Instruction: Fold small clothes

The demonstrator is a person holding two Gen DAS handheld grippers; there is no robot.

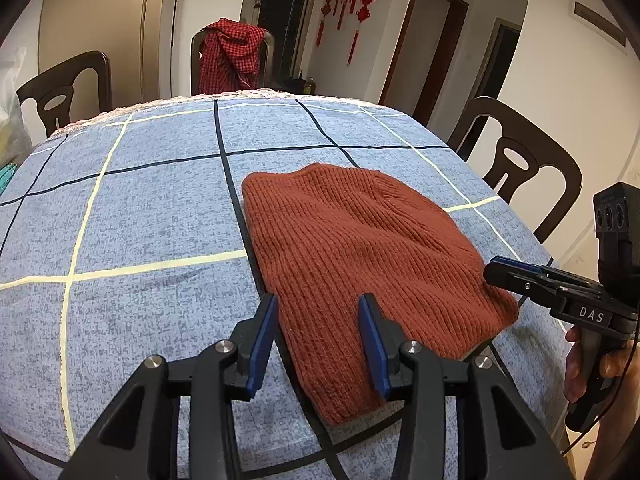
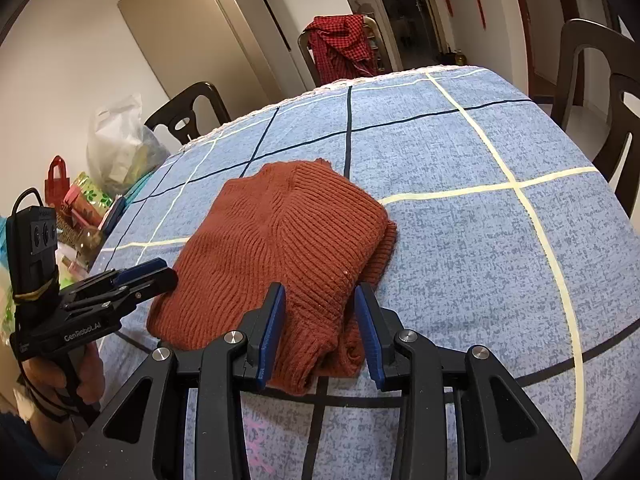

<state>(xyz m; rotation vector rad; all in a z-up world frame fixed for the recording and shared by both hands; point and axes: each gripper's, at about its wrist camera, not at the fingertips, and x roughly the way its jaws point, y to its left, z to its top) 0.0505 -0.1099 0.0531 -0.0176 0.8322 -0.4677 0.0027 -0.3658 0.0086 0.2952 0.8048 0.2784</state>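
Both tools open over the folded knit

Right tool [image 2: 320, 320] straddles the rust sweater's [image 2: 280, 240] near corner, pads not pinching; left tool [image 1: 318, 332] gapes at the other near corner. Sweater runs away across the bench [image 1: 140, 220].

Person cut off beyond one hand [image 1: 596, 364], far wall plaque [image 1: 600, 24] unreadable

A blue checked tablecloth [image 1: 160, 208] with dark and pale-yellow lines covers the table. At twelve o'clock a red-and-black checked cloth [image 1: 230, 56] drapes a dark wooden chair [image 1: 196, 60] — red knotted hangings [image 1: 352, 4] beyond. A white plastic bag [image 2: 120, 140] sits at ten o'clock.
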